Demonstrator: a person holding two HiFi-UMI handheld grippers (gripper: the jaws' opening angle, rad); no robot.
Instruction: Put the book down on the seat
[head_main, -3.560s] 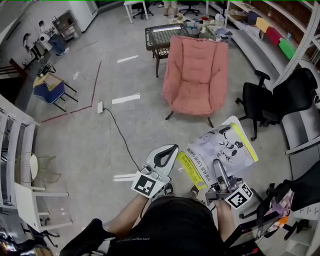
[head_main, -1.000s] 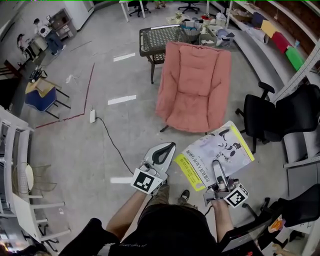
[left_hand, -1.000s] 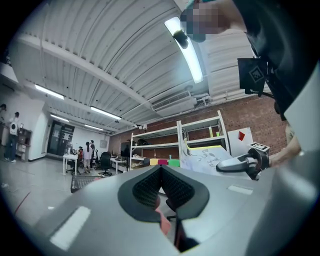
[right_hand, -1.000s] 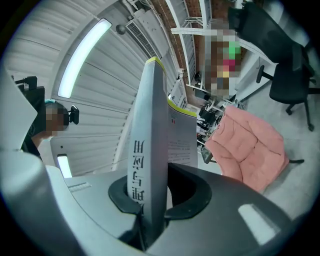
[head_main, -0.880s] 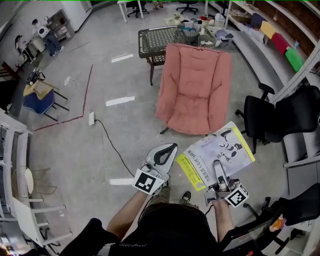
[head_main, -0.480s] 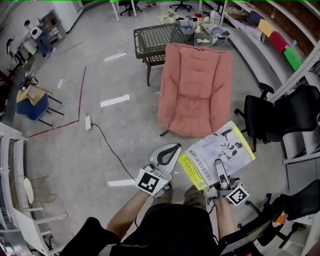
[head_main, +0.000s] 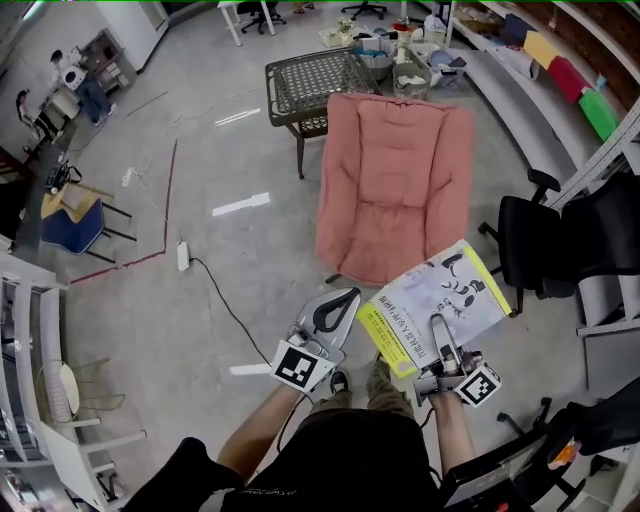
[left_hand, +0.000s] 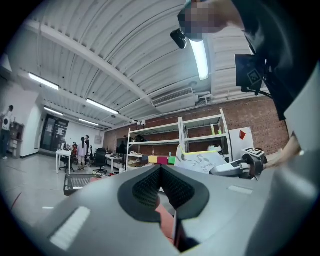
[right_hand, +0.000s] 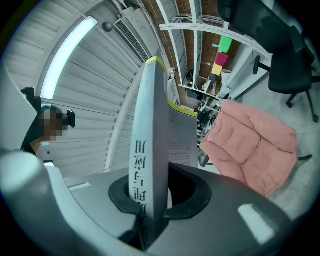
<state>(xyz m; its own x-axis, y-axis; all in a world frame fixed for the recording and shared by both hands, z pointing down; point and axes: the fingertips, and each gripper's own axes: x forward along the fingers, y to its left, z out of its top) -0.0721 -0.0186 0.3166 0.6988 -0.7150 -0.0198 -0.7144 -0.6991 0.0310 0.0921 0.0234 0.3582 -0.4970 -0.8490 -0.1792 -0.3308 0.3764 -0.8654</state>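
White with a yellow band along its spine edge, the book is hanging in the air above the grey floor, not resting on anything. It is sitting at about 5 o'clock from the seat of the pink armchair, with its far corner just overlapping the chair's front edge in the head view.

The right gripper is clamping the book's near edge. In the right gripper view the book is standing edge-on between the jaws, both pads pressing against its covers, and the pink armchair is showing at 3 o'clock of it.

At 9 o'clock of the book, the left gripper is hovering close beside it without touching. Its jaws are meeting at the tips with nothing between them, as the left gripper view is showing.

A black office chair is standing at 3 o'clock of the armchair. A black cable is running across the floor from a white power strip at 9 o'clock of the seat.
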